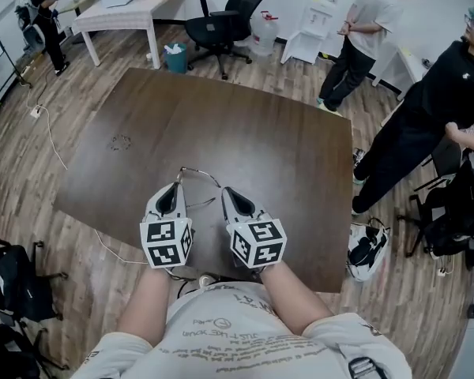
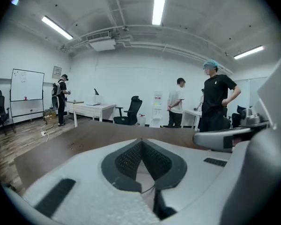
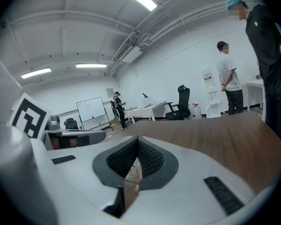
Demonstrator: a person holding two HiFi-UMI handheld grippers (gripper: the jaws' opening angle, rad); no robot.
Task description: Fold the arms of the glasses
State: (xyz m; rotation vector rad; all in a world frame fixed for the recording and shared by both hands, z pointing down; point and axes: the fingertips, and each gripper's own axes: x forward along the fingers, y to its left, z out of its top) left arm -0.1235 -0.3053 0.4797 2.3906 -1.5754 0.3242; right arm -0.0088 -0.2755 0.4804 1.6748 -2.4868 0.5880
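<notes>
Glasses (image 1: 199,177): thin wire frame, held off the table (image 1: 261,140) between my two tongs, near the table's 6 o'clock edge and close to my body. In the head view a wire arcs from the left tip toward 3 o'clock and on to the right tip. A second strand hangs lower, between the two bodies.

Left gripper (image 1: 174,189): clenched. Its own view shows the pads met, with a fine wire (image 2: 151,190) running down through the gap below them. Probably a temple arm, but the strand is too thin to be sure.

Right gripper (image 1: 229,192): clenched too, on a glossy, lens-like piece (image 3: 130,184) that stands edge-on between the pads.

Key relation: the frame's long axis runs roughly 9 to 3, tip to tip, at 12 o'clock of both tongs. Each tong holds its own end and neither is nearer. I judge the right should hold the front steady while the left swings its wire inward toward 3 o'clock.

Around: bare tabletop ahead and a faint ring mark (image 1: 121,142) at 10 o'clock, well apart. Off the table there is an office chair (image 1: 225,18) at 12, a white desk (image 1: 130,10) at 11, and people standing at 1 and 3. Nothing stands in the fold's path.
</notes>
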